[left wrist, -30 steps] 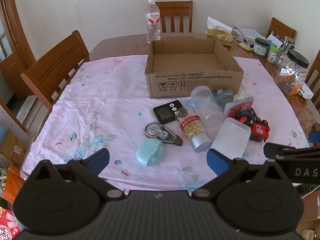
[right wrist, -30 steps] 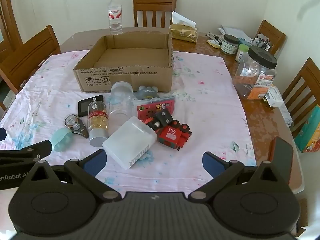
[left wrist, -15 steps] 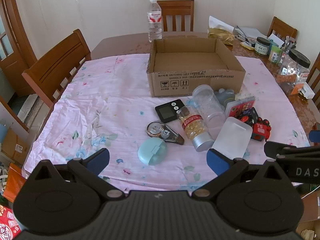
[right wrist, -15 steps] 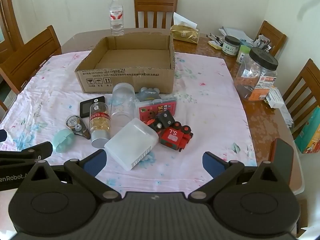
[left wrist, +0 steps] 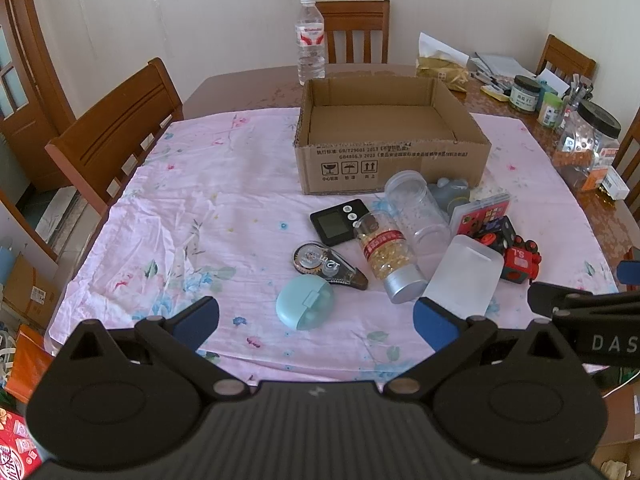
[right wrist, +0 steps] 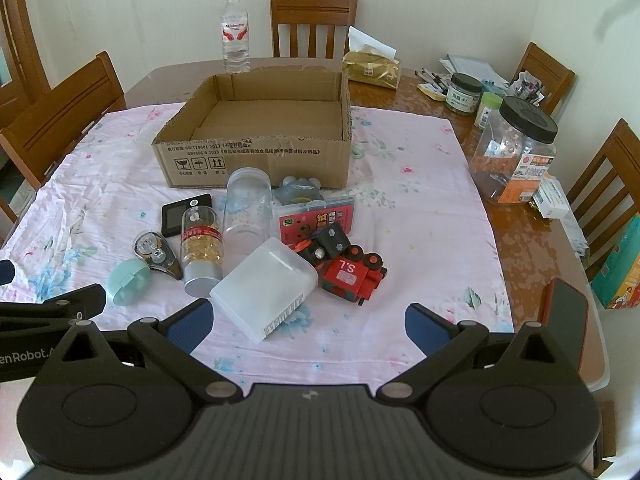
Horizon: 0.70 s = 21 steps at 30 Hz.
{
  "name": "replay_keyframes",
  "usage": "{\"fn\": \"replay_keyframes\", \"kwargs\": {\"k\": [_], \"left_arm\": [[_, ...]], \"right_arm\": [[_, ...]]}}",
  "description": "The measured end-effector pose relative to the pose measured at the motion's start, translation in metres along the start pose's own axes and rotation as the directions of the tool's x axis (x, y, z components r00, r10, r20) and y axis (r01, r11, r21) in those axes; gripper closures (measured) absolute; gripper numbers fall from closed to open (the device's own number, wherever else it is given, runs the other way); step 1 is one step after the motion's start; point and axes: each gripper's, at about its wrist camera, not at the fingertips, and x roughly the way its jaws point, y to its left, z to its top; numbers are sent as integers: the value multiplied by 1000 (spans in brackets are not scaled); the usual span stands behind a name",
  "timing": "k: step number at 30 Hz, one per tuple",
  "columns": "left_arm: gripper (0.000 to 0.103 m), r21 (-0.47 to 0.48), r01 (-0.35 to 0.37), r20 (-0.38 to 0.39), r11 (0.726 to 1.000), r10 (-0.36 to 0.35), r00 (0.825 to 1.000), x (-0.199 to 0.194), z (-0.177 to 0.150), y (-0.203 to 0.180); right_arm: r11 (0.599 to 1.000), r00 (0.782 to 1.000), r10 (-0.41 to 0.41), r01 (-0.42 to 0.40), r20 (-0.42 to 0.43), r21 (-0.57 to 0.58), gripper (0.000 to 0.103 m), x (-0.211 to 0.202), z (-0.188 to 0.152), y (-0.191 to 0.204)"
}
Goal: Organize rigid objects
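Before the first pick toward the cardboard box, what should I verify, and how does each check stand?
1. Left gripper open, holding nothing: ok.
2. Right gripper open, holding nothing: ok.
3. Cardboard box open on top, nothing seen inside: ok.
4. Round teal case lies apart from the pile, ahead of the left gripper: ok.
5. Frosted plastic box free to lift: not ok, it leans on the red toy train.
6. Pill bottle cap shut tight: cannot tell.
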Motion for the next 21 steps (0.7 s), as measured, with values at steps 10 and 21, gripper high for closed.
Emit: {"fn": "replay_keyframes", "kwargs": {"k": [10,21], "left_arm": [[1,-3,-2,0,1000,2,1000,-1,0,0],[1,-5,0,-2,1000,0,1000,-1,1,1]], "right_arm": [[1000,1000,8,-8,1,-4,0,-1,2,-2],[1000,1000,16,-16,3,-4,0,-1,2,-5]]}}
